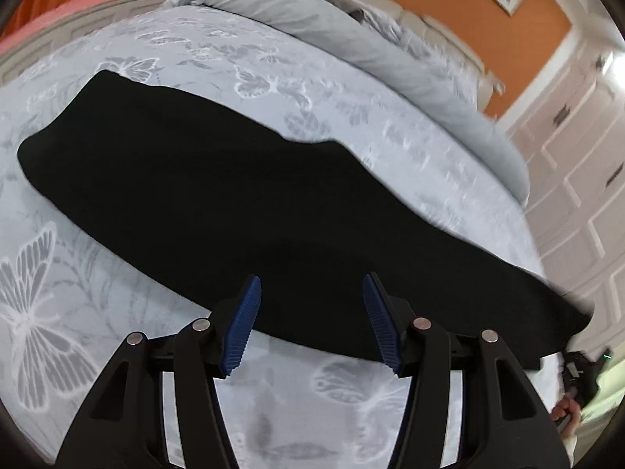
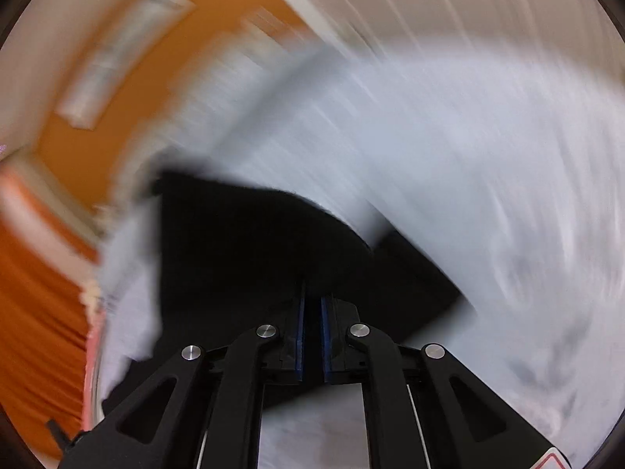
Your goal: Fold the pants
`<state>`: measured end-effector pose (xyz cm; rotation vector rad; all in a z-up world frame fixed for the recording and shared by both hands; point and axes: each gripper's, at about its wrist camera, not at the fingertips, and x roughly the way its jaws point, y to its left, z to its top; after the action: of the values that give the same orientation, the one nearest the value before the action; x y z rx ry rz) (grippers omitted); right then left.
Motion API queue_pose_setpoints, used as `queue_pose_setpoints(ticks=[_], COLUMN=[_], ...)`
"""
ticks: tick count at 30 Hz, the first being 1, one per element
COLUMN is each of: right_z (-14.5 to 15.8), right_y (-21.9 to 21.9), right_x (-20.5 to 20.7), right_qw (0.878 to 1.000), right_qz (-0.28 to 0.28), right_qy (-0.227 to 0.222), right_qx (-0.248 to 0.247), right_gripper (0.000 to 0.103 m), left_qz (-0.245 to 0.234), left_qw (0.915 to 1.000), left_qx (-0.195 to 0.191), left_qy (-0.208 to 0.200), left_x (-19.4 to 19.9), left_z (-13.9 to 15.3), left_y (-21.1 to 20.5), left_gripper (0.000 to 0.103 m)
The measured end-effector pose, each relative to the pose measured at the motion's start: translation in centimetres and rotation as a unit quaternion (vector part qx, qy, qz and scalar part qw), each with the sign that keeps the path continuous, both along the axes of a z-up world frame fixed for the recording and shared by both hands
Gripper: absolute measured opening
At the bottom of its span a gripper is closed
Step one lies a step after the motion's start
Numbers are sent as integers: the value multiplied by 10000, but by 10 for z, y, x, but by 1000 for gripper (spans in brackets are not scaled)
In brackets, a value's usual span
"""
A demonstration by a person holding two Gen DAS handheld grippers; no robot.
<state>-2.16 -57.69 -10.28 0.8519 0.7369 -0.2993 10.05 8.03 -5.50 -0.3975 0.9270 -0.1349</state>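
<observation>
Right view badly blurred, right gripper [image 2: 312,305] jaws pinching black pants [image 1: 242,203], left gripper [image 1: 311,293] jaws spread, butterfly-print bed [image 1: 58,273], orange wall [image 1: 519,27].

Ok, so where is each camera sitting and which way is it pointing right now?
Left wrist: rides on the left claw, looking forward and down across the long black fabric pants on the pale grey butterfly-print bedspread; its blue-padded fingers stand apart, and a bit of the person's hand shows at lower right.
Right wrist: rides on the right claw, heavily motion-blurred, facing the pants; its fingers are nearly together on black cloth.
Shared: the pants, the bedspread and the orange wall.
</observation>
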Motion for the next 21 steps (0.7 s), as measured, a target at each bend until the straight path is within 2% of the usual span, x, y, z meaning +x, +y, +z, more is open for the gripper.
queue_pose_setpoints(ticks=[1,2,3,5,6,7,8,11,15,17,19,21], right_z=[-26,-26,-17,14,25,31,35,26,0,-9,-10,-5], right_y=[-4,-3,0,9,14,17,18,20,13,10,14,15], right_x=[0,-4,-6,-13,-17,-16,-12,-1,6,13,20,23], right_qw=[9986,9991,9991,9984,9979,9974,9967,9949,9940,9929,9891,9913], right_qz=[60,139,159,1,-51,-72,-81,-33,-109,-74,33,89], right_qy=[516,394,336,21,-195,-283,-278,87,537,668,850,717], right_qx=[39,-41,-224,-557,-612,-661,-753,-1004,-951,-978,-1200,-1098], right_gripper=[5,5,14,36,62,75,75,75,75,69,14,10], left_qz=[26,28,35,103,154,196,239,260,231,229,265,329], left_qw=[10000,10000,9999,9997,9996,9995,9994,9994,9994,9994,9993,9990], left_qx=[3,-61,-140,-209,-206,-182,-133,-104,-217,-186,-110,13], left_qy=[32,20,-8,-91,-144,-167,-194,-190,-138,-193,-246,-302], left_x=[1,1,-1,-4,-4,-5,-3,-4,-1,1,3,6], left_z=[-2,-1,0,3,5,6,7,7,6,8,10,12], left_y=[1,3,5,9,11,11,12,14,16,16,15,16], left_gripper=[53,53,53,53,53,53,53,53,53,54,54,54])
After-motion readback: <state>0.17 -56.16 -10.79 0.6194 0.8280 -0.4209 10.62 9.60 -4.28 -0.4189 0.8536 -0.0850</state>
